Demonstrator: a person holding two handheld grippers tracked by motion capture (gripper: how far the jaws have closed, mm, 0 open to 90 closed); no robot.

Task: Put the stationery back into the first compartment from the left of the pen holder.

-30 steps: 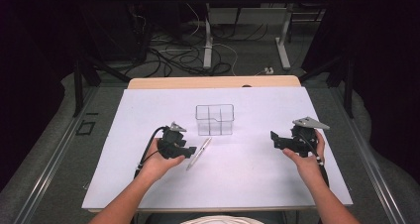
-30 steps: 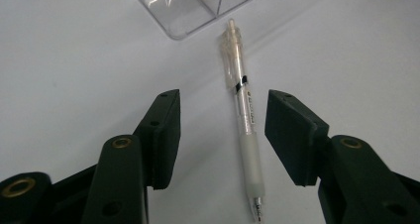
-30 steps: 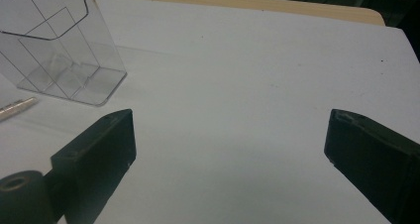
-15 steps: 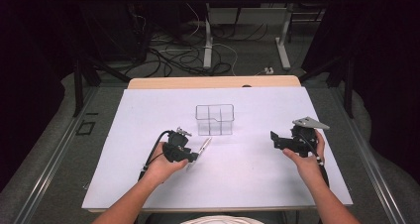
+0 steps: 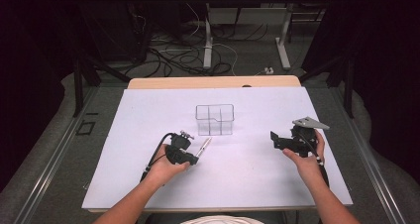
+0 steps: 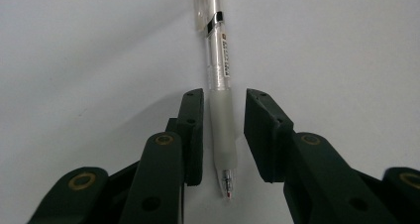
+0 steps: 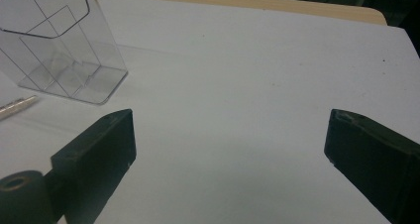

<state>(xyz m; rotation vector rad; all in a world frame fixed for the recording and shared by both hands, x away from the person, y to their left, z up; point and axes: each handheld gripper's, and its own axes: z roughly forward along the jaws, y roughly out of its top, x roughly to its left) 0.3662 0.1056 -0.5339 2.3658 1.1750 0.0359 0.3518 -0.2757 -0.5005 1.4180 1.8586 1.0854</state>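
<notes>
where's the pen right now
The pen lies flat on the white table, between the open jaws of the left gripper, just in front and left of the clear organizer in the high view.

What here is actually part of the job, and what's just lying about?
In the job:
- pen, lying on the table between the open jaws of the left gripper
- clear divided holder, probably its destination

Lying about:
- right gripper, open, holding nothing
- cables on the floor
- white table cover
</notes>
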